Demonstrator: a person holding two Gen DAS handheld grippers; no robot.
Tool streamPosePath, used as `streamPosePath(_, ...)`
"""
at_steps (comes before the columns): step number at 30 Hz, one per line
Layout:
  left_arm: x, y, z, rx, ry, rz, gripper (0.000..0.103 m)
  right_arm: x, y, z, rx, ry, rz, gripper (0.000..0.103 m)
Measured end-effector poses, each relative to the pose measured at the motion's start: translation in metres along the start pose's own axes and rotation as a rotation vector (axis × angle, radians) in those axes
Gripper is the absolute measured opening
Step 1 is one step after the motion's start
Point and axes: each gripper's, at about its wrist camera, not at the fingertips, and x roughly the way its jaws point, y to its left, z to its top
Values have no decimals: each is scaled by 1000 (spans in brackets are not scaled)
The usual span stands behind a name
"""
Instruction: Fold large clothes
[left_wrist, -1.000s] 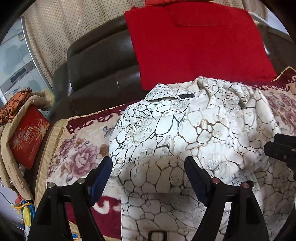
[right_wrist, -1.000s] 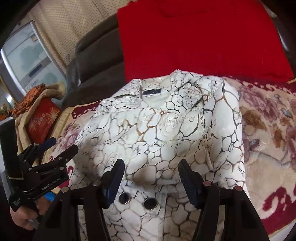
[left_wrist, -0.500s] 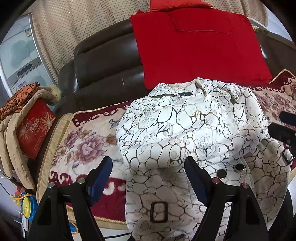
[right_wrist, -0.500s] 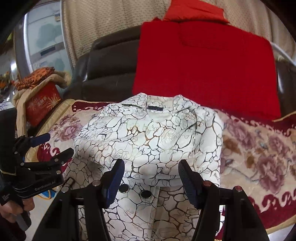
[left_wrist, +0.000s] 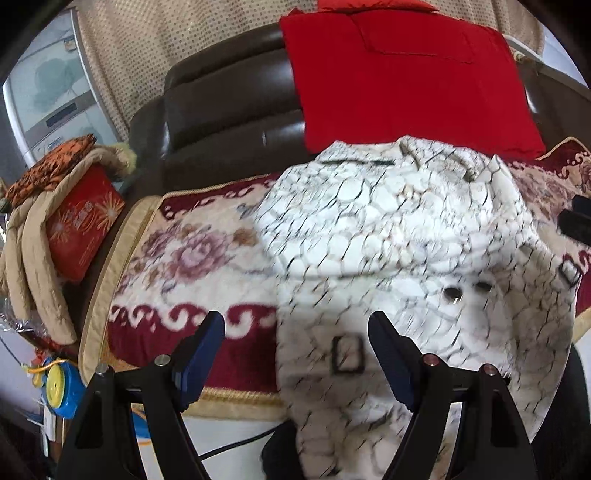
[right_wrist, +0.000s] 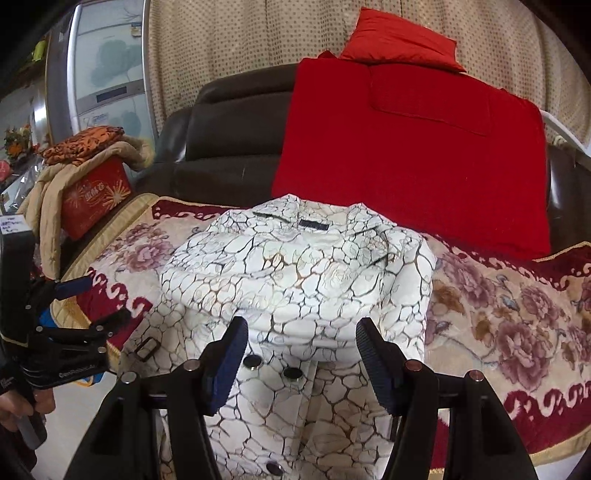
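Note:
A white coat (left_wrist: 388, 229) with a dark crackle pattern lies on the floral sofa cover (left_wrist: 192, 251), its sides folded in, collar toward the sofa back. Its lower part with buttons and a buckle hangs over the front edge. It also shows in the right wrist view (right_wrist: 295, 273). My left gripper (left_wrist: 295, 339) is open and empty, in front of the coat's lower left part. My right gripper (right_wrist: 299, 343) is open and empty, in front of the coat's buttoned hem. The left gripper also shows at the left of the right wrist view (right_wrist: 81, 299).
A red blanket (right_wrist: 413, 155) hangs over the dark leather sofa back (right_wrist: 229, 140). A red box (left_wrist: 81, 221) wrapped in a beige coat sits at the sofa's left end. A blue and yellow toy (left_wrist: 59, 384) lies on the floor at the left.
Both grippers have pulled back and away from the coat, so more of the sofa and the hanging hem shows. Both stay open.

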Motion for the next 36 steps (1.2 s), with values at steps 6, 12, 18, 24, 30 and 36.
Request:
streamPosePath(6, -8, 22, -33, -25, 55, -35, 80, -7, -13, -22, 37, 42, 24, 65)
streamPosePath(12, -1, 29, -59, -67, 141, -142, 81, -5, -38, -50, 129, 125, 72, 65)
streamPosePath(18, 14, 34, -76, -126, 191, -204, 81, 13, -62, -82, 292, 257, 181, 65)
streamPosePath(24, 16, 47, -70, -196, 165, -262, 81, 26, -71, -101, 377, 328, 222, 65)
streamPosePath(30, 39, 48, -74, -222, 236, -298, 81, 36, -83, -110, 395, 365, 149, 65)
streamPosePath(36, 67, 44, -77, -223, 272, -324, 81, 29, -106, -106, 454, 308, 101, 65)
